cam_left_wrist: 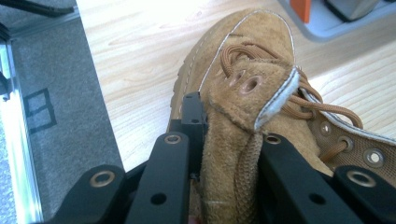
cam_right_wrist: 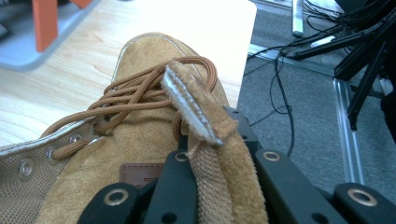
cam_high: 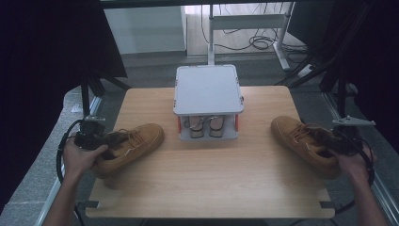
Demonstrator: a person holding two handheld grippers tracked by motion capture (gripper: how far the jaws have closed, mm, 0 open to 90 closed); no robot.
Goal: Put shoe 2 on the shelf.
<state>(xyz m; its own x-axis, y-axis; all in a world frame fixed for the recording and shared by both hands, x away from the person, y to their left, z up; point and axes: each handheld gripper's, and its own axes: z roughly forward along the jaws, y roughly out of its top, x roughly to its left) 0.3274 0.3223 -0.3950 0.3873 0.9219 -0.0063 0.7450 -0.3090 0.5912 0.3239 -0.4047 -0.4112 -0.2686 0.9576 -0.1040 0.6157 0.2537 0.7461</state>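
Flanking the grey shoe rack [cam_high: 207, 89]: left gripper [cam_high: 91, 136] clenching left shoe [cam_high: 136, 143], right gripper [cam_high: 341, 141] clenching right shoe [cam_high: 296, 136]

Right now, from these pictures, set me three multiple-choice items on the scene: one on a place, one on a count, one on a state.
1. Where does the grey rack stand?
A. at the table's far middle
B. at the near left corner
C. on the floor

2. How many tan shoes lie on the open table top?
A. one
B. two
C. four

3. What does the left gripper do?
A. hangs open above the table
B. is shut on the left shoe's tongue
C. grips the rack

Answers:
1 A, the rack sits centred at the far edge of the table.
2 B, the left shoe and the right shoe.
3 B, the black jaws clamp the suede tongue.
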